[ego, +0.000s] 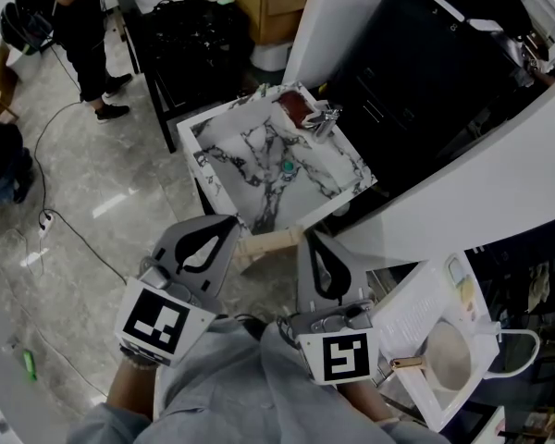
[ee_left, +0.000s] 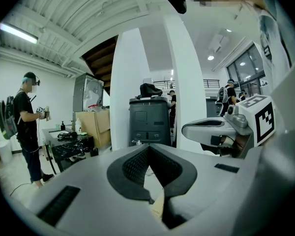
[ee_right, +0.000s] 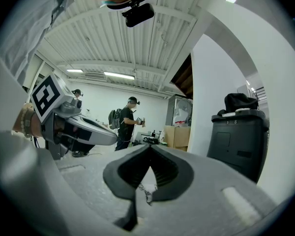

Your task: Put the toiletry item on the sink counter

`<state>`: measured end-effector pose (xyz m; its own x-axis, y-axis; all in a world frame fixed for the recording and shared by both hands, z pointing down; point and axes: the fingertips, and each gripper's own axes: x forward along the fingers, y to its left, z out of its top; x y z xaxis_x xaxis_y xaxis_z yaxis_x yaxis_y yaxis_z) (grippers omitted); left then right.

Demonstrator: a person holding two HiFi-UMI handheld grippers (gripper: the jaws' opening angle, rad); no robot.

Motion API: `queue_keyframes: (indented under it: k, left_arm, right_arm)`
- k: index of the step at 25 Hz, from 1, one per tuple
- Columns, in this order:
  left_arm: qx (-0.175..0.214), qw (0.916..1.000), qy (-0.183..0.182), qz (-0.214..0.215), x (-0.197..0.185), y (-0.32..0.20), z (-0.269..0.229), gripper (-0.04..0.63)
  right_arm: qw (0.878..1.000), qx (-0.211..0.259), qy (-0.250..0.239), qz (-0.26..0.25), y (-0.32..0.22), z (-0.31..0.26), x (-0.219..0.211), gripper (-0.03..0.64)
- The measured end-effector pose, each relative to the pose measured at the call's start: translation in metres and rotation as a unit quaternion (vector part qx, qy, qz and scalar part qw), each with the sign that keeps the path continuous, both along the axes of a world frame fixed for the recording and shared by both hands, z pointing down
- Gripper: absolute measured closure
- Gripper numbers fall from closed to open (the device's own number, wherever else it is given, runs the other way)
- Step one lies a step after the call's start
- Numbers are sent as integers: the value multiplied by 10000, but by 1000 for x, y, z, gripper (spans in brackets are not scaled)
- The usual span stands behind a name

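A marble sink counter (ego: 250,183) with a chrome faucet (ego: 322,118) stands ahead of me in the head view. A dark red item (ego: 294,107) lies at its back edge and a small green plug (ego: 286,166) sits in the basin. I cannot pick out a toiletry item with certainty. My left gripper (ego: 228,224) and right gripper (ego: 313,240) hover side by side just short of the counter's near edge. Both are shut with nothing between their jaws (ee_left: 148,148) (ee_right: 150,149). Each gripper appears in the other's view: the right gripper (ee_left: 188,130) and the left gripper (ee_right: 113,139).
A white rack (ego: 425,313) holding a bowl (ego: 447,354) is at lower right. A tall black bin (ego: 416,54) and a white column (ego: 328,17) stand behind the sink. A black table (ego: 190,35), a person (ego: 83,35) and floor cables (ego: 55,220) lie to the left.
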<state>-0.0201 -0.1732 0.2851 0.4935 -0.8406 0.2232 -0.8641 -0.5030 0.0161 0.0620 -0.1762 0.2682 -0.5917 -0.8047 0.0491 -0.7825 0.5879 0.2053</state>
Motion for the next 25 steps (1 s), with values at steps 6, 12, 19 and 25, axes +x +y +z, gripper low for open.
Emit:
queue_keyframes:
  k: [6, 12, 19, 25]
  left_arm:
    - [-19, 10000, -7, 18, 2, -2, 1, 589]
    - [-48, 10000, 11, 37, 2, -1, 2, 589]
    - [-40, 9999, -9, 97, 6, -3, 4, 589]
    - [-35, 9999, 10, 132, 9, -4, 4, 591]
  right_arm:
    - [10000, -29, 2, 1, -2, 1, 1, 620]
    - [10000, -62, 39, 7, -1, 3, 1, 620]
    - [9999, -118, 55, 37, -3, 6, 4, 620]
    - [9999, -113, 51, 34, -3, 7, 5, 620]
